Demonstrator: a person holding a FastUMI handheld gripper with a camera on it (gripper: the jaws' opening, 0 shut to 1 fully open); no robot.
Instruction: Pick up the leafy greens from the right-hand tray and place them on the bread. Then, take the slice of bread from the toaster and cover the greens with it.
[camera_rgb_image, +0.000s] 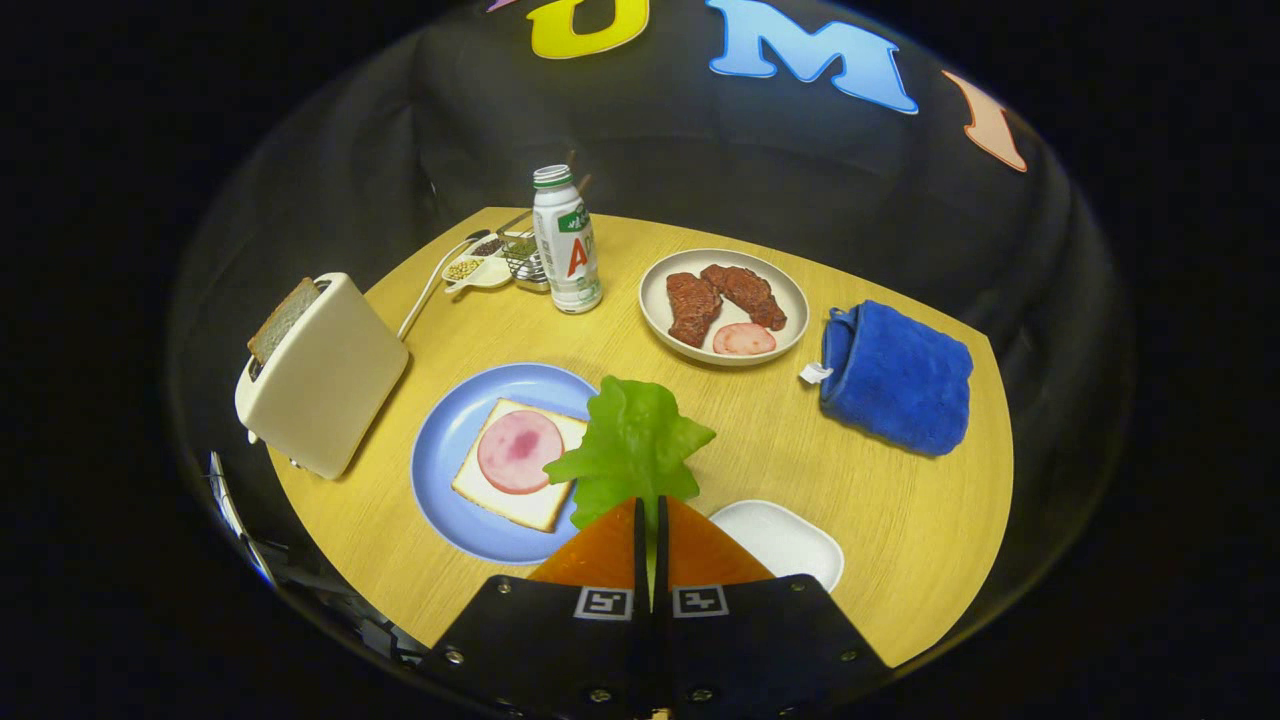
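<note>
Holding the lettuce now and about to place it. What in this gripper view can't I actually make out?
- White tray: its near edge is covered by the hand-held gripper, which is shut on the lettuce leaf.
- Blue plate: its right rim is hidden behind the leaf.
- Bread slice in the toaster: lower part sunk in the slot of the toaster.
- Condiment dishes behind the bottle: too small to identify the contents.

So our gripper is sitting up above the table, tilted down a bit toward the far side. We've got both orange fingers squeezed nearly together, just a thin slit between them, and they're pinching the stem end of the leafy greens, which stick out just past the tips.
</note>
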